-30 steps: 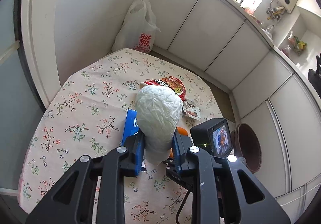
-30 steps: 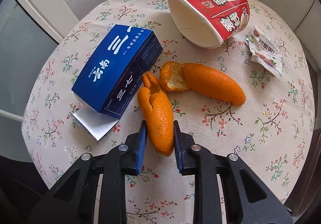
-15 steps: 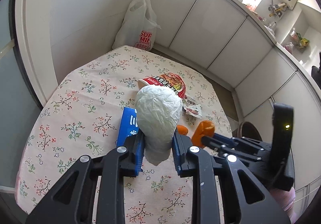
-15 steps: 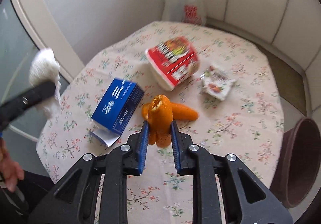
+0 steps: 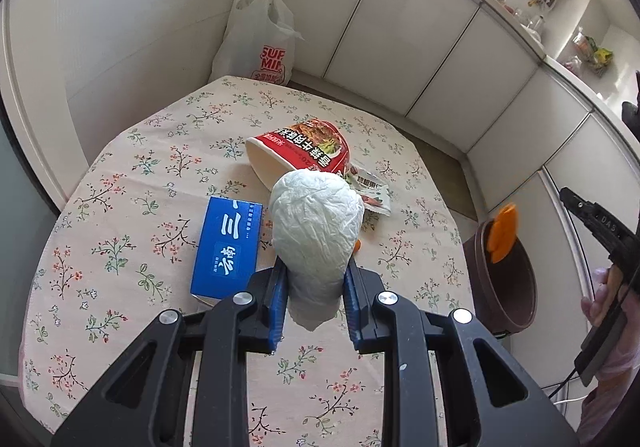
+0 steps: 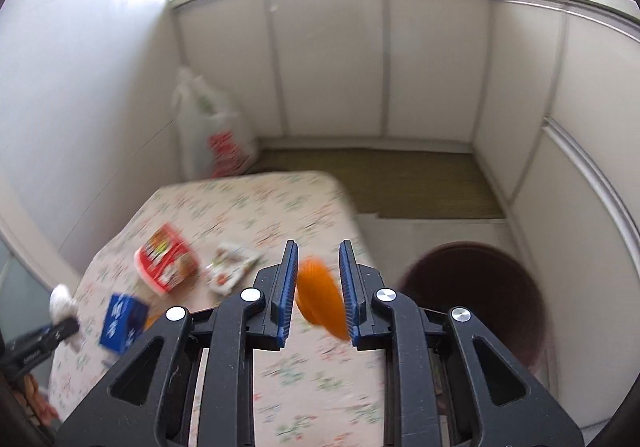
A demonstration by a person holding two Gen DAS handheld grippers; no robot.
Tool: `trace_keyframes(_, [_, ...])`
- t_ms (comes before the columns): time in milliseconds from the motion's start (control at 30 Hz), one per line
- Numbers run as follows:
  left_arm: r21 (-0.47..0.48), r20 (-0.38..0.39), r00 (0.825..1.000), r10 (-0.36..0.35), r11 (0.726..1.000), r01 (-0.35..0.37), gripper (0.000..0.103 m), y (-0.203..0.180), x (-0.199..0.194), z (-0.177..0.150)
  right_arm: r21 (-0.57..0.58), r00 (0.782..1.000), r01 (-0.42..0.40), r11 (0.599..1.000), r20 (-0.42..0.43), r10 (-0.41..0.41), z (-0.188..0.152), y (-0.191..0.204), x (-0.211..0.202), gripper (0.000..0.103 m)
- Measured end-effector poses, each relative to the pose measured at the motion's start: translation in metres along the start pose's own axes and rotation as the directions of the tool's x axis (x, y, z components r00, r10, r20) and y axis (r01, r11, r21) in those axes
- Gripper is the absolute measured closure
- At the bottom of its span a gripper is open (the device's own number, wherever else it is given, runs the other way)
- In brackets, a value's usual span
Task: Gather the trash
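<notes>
My left gripper [image 5: 316,273] is shut on a crumpled white paper ball [image 5: 316,223], held above the floral table [image 5: 120,207]. On the table lie a blue carton [image 5: 228,247], a red noodle cup [image 5: 304,155] on its side and a torn sachet [image 5: 372,193]. A bit of orange peel [image 5: 357,245] shows behind the ball. My right gripper [image 6: 318,259] is shut on another orange peel [image 6: 320,299], lifted off the table near its right edge. The brown bin [image 6: 480,287] stands on the floor just right of it. In the left wrist view that peel [image 5: 502,233] hangs over the bin's rim [image 5: 480,247].
A white plastic shopping bag [image 5: 260,39] stands on the floor beyond the table's far corner. White cabinet panels [image 6: 328,59] wall in the floor strip behind the table and the bin. A person's hand [image 5: 600,295] holds the right gripper at the right edge.
My right gripper lifted the orange peel off the table and swung right, toward the brown bin. My left gripper drifted slightly, still holding the paper ball.
</notes>
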State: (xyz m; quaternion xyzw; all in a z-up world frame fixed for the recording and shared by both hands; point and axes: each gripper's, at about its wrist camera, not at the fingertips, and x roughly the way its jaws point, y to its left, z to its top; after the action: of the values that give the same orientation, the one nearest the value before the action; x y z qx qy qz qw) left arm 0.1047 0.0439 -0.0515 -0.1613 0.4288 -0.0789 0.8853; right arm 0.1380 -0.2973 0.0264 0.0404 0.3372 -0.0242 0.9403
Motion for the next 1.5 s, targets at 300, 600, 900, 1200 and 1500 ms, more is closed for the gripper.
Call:
trace_keyframes(300, [0.072,-0.041,0.999,-0.023,0.997,0.026,0.078,-0.037,0.027,-0.010,0.088,0.958,0.273,0.958,0.062,-0.279,-0.004,-0.069,-0.009,0.073])
trace_keyframes(600, [0.151,-0.054,0.996,-0.074,0.985,0.082,0.078,-0.080,0.032,-0.023,0.178,0.989,0.116,0.977,-0.110,-0.097,-0.022,-0.080,0.018,0.036])
trace_keyframes(900, [0.086,-0.050,0.994,-0.095,0.991,0.099,0.077,-0.049,0.018,-0.017,0.024,0.944,0.155,0.988,-0.299,-0.141,-0.049,-0.009,0.103,0.045])
trace_keyframes(1200, [0.122,-0.028,0.997,-0.071,0.990,0.074,0.076,-0.031,0.011,-0.013,0.001,0.869,0.302,0.953,-0.411,-0.274,-0.088,0.056,0.151,0.066])
trace_keyframes(1500, [0.084,-0.083,0.992,-0.100,0.991,0.107,0.076,-0.015,0.017,-0.011,0.257,0.854,0.448,0.856,-0.406,-0.325,-0.101,0.023,0.155,0.057])
